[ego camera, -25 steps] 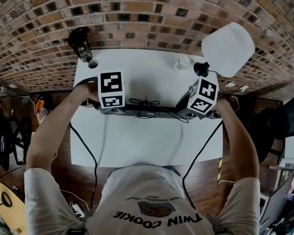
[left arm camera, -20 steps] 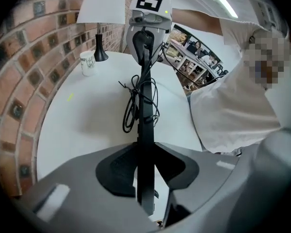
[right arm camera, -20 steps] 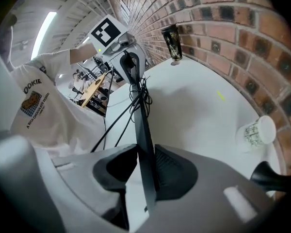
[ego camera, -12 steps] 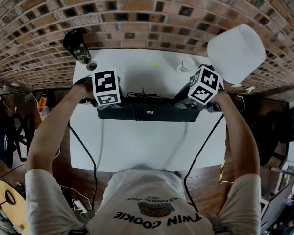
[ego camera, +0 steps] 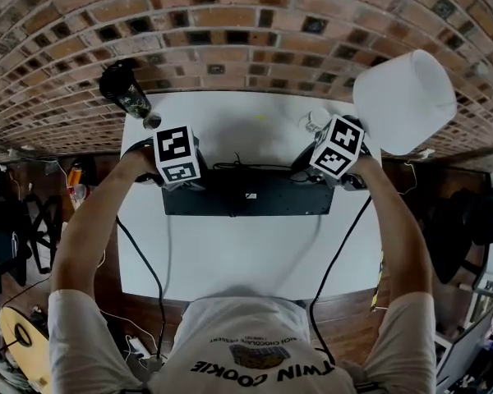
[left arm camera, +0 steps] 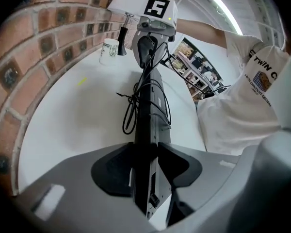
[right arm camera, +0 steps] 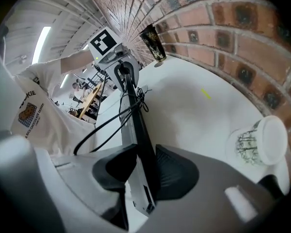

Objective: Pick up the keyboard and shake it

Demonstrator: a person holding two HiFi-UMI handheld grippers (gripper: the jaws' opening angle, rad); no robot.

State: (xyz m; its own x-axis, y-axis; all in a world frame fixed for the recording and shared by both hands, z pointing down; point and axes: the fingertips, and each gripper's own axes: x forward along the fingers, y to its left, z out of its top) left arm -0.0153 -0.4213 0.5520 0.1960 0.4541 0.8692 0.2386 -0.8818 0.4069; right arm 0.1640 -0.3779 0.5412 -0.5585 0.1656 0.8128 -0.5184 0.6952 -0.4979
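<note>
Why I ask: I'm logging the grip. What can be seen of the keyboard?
The keyboard is a long, flat black slab, plastic by its look, its smooth back with a small label turned up, over the white table. A black cable lies bundled along its far edge. The right gripper clamps one end; the left gripper's jaws are opening with the other end between them.

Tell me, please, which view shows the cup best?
The right gripper view: the cup is close and whole, lid and pattern clear. The left gripper view shows it small and far; the head view shows it tiny, from above.
</note>
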